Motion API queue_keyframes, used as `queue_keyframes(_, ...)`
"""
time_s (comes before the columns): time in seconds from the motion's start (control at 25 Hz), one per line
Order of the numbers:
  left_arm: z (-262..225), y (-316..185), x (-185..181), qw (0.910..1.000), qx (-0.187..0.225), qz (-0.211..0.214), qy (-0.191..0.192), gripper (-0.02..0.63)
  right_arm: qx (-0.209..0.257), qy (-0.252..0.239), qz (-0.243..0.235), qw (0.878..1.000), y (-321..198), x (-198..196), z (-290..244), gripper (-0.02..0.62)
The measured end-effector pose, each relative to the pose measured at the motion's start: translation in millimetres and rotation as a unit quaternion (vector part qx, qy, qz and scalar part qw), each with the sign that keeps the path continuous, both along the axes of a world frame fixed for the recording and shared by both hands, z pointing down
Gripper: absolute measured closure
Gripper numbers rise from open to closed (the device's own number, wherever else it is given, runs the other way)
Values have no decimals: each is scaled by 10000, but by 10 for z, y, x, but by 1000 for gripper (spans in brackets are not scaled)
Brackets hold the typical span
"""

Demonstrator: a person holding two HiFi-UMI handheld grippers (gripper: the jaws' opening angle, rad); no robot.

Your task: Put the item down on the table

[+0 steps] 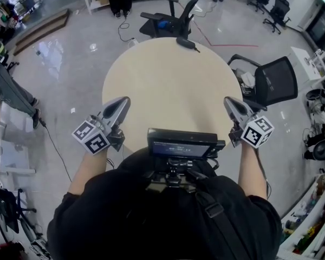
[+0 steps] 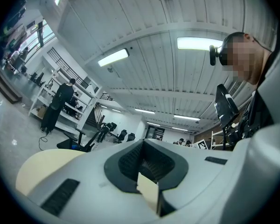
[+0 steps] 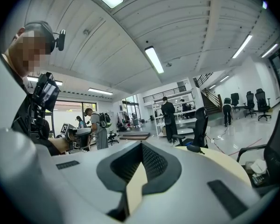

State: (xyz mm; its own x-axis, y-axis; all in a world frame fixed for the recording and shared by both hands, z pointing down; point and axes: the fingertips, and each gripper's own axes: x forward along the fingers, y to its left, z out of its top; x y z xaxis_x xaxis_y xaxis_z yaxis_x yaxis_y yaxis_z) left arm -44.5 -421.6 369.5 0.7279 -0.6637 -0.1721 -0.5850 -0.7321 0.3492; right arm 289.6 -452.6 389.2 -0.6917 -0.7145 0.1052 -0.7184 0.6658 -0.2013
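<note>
A round beige table (image 1: 168, 85) stands in front of me. A small black item (image 1: 188, 43) lies at its far edge; the right gripper view shows this black item (image 3: 194, 148) lying beyond the jaws. My left gripper (image 1: 124, 99) hovers over the table's near left rim, jaws together, nothing in them. My right gripper (image 1: 227, 101) hovers over the near right rim, also shut and empty. In the left gripper view the left gripper (image 2: 143, 143) points slightly upward toward the ceiling, with the table (image 2: 42, 167) low at left. The right gripper (image 3: 141, 147) points about level across the table (image 3: 224, 164).
A black office chair (image 1: 170, 18) stands behind the table and a mesh-backed chair (image 1: 273, 80) at its right. A black device (image 1: 181, 144) sits on the person's chest between the grippers. Another person's leg (image 1: 8, 91) shows at far left; cables lie on the shiny floor.
</note>
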Motion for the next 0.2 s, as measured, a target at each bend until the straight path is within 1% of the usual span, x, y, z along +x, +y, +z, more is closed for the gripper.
queue_keyframes(0.2,21,-23,15,10000,2,14,-17,606,2,5,-26,10000,-32,3,25,591)
